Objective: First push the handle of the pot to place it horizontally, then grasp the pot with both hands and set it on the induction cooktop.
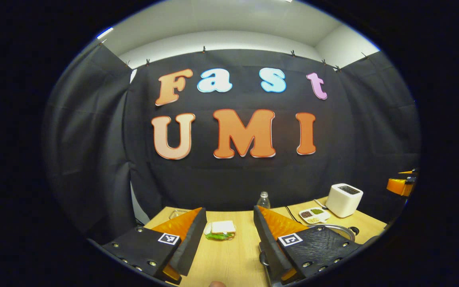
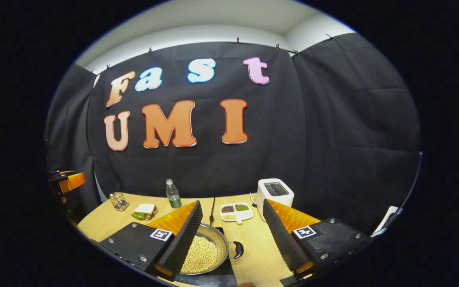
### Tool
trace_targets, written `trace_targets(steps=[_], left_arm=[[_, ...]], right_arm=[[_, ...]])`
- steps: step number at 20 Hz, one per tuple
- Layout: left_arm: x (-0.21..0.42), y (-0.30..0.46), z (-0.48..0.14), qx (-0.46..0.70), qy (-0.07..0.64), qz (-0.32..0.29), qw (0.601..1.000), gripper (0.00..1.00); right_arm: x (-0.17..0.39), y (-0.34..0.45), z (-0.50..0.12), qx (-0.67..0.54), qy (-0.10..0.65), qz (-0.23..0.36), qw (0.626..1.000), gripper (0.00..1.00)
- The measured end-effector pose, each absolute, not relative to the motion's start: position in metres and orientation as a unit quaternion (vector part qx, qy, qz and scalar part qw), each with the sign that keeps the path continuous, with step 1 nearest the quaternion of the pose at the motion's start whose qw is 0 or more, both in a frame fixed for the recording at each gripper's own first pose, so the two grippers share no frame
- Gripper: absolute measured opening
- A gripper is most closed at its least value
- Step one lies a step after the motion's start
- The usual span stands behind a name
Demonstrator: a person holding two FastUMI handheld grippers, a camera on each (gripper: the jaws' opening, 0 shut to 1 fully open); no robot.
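The pot (image 2: 205, 251), filled with pale beans, sits on the dark induction cooktop (image 2: 221, 275) on the tabletop (image 2: 257, 247), partly behind the right gripper's (image 2: 233, 235) near finger. Its side handle (image 2: 237, 250) points across toward the other finger. Both the right and left gripper (image 1: 229, 235) jaws are spread, holding nothing.
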State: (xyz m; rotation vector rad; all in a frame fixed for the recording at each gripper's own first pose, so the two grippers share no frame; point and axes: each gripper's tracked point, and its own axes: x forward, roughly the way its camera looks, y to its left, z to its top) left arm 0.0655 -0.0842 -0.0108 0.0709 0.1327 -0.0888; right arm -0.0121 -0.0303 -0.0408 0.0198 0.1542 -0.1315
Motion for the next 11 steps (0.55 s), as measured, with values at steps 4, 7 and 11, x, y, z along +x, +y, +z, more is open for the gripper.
trace_targets(steps=[4,7,11], left_arm=[[0.029,-0.057,0.038,0.022,0.047,-0.033,0.998,0.74],[0.006,-0.047,0.068,0.022,0.019,-0.028,0.999,0.75],[-0.011,-0.045,0.08,0.032,0.005,-0.028,0.999,0.74]], right_arm=[[-0.04,-0.027,0.011,0.012,0.036,-0.05,0.998,0.94],[-0.058,-0.029,0.039,0.015,0.006,-0.048,0.999,0.94],[-0.07,-0.026,0.045,0.021,-0.001,-0.038,0.999,0.89]])
